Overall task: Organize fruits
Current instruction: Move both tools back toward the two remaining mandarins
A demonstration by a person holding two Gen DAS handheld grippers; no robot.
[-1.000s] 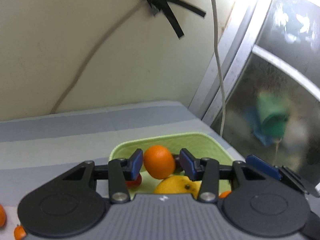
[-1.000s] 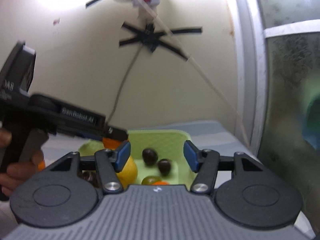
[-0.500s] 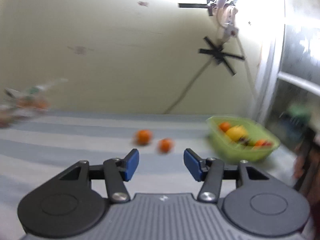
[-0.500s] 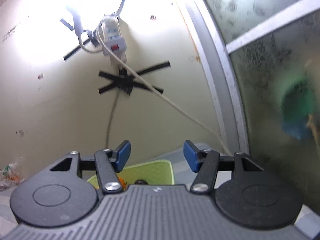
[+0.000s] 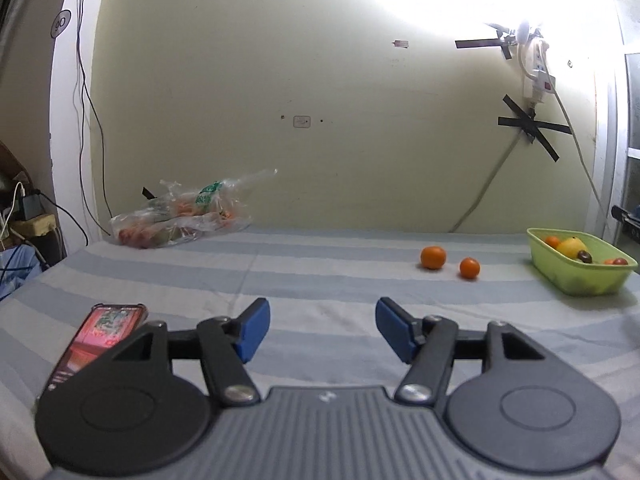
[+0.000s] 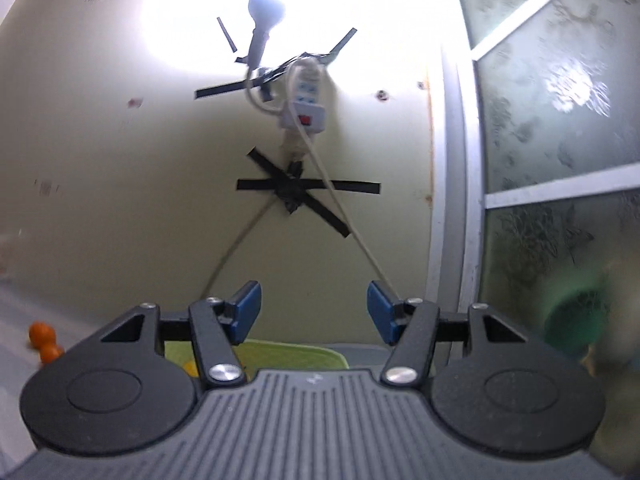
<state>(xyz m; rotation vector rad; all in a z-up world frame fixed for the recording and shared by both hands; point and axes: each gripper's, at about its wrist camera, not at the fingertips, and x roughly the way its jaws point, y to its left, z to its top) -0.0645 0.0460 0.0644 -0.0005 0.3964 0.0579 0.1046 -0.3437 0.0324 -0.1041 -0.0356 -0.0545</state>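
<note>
Hovering over the striped grey bedsheet [image 5: 320, 280], both grippers stand wide and hold nothing.

From the left wrist view, the left gripper [image 5: 320, 326] has its blue pads spread apart above the sheet. Two loose oranges, a larger orange [image 5: 433, 258] and a smaller orange [image 5: 469, 268], lie near each other, well apart from the lime-green plastic basket [image 5: 576, 280] of fruit at the right. A red-screened phone [image 5: 96, 340] lies by the left finger. The right gripper [image 6: 314, 316] points at the taped wall, its blue pads equally spread above the basket's rim.
</note>
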